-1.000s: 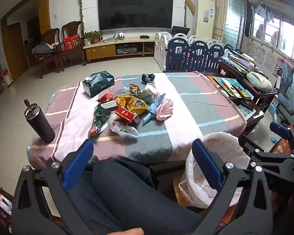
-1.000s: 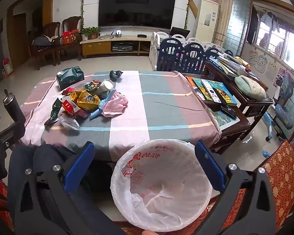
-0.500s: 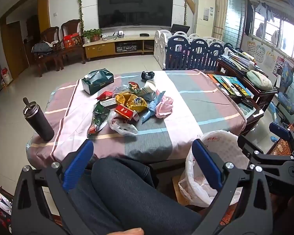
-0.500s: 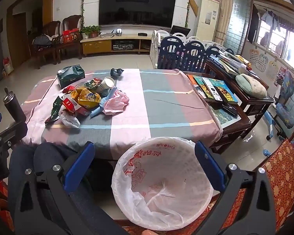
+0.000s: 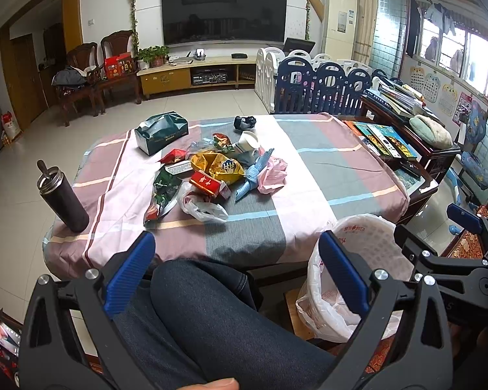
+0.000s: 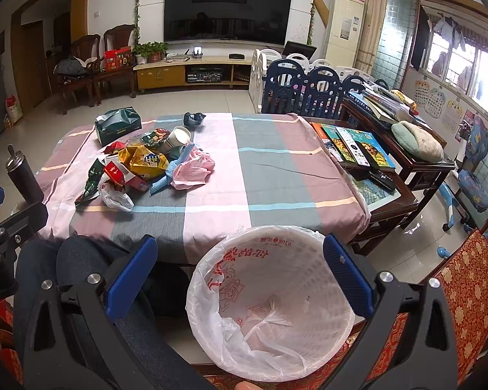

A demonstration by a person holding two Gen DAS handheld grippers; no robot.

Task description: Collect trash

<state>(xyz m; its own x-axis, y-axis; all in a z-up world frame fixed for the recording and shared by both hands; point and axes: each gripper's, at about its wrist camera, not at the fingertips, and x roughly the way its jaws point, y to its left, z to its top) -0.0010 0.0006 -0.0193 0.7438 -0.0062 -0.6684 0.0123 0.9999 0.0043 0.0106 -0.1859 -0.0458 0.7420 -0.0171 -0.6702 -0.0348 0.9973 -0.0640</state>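
Trash [image 5: 211, 175] lies heaped on the worktop [image 5: 309, 169], untouched; your left tool [image 5: 234, 273] and right tool [image 6: 240, 269] gape empty, so reach forward and grip one wrapper.

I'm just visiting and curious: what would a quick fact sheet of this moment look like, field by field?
setting: living room, a person seated at a table with a striped cloth
trash: pile of wrappers, bags and a paper cup on the table
bin: white basket with plastic liner, beside the person's knee, looks empty
other items on table: dark flask, green tissue box
left gripper: open, holding nothing
right gripper: open, above the bin
progress: nothing collected yet
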